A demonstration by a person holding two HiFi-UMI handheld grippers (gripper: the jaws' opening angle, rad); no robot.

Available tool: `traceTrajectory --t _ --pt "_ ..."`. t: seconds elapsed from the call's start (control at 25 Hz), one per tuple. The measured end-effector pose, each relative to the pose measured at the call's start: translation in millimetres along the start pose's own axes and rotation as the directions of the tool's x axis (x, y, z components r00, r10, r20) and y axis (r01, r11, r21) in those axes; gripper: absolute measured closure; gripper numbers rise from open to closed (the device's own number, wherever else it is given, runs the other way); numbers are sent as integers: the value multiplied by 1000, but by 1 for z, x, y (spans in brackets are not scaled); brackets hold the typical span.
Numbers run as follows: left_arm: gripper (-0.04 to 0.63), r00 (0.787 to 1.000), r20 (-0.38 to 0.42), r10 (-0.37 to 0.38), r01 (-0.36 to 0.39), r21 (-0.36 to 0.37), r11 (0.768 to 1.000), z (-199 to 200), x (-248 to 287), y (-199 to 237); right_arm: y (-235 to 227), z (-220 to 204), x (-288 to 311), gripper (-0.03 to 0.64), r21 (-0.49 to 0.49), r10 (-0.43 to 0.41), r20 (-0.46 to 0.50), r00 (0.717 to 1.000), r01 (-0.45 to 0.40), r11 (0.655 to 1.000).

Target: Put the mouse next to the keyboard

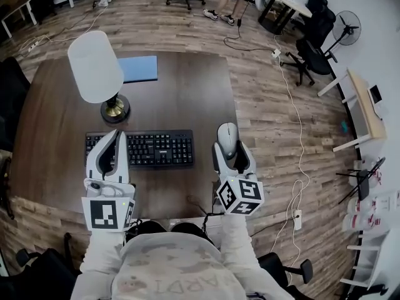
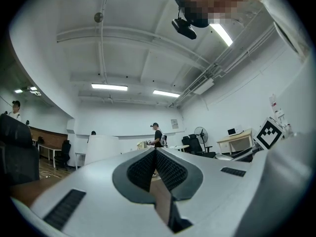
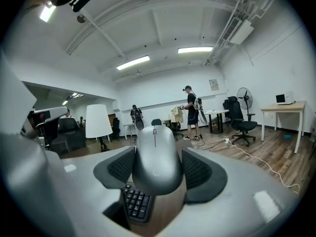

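Note:
A grey mouse (image 1: 227, 134) is between the jaws of my right gripper (image 1: 229, 147), which is shut on it, just right of the black keyboard (image 1: 145, 149) and near the table's right edge. In the right gripper view the mouse (image 3: 154, 157) fills the gap between the ribbed pads (image 3: 198, 170), with the keyboard's corner (image 3: 136, 203) below it. My left gripper (image 1: 115, 137) is over the keyboard's left end, shut and holding nothing. In the left gripper view its jaws (image 2: 155, 153) meet at the tips.
The dark wooden table (image 1: 187, 92) carries a lamp with a white shade (image 1: 95, 66) behind the keyboard and a blue sheet (image 1: 139, 68) further back. Office chairs (image 1: 309, 42), a fan (image 1: 347, 29) and floor cables (image 1: 294, 124) are to the right. A person (image 3: 192, 111) stands far off.

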State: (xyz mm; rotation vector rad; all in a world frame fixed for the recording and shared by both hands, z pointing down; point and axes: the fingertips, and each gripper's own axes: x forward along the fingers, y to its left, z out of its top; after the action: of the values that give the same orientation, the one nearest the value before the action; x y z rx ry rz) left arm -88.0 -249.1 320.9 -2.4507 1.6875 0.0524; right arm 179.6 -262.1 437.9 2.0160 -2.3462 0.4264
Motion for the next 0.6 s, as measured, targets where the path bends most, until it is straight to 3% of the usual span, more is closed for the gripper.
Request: traceTrajectory --t 0.6 --pt "589 998 -70 2 -4 -32 999 -38 31 22 -27 -79 55 310 49 -51 -201 978 62 997"
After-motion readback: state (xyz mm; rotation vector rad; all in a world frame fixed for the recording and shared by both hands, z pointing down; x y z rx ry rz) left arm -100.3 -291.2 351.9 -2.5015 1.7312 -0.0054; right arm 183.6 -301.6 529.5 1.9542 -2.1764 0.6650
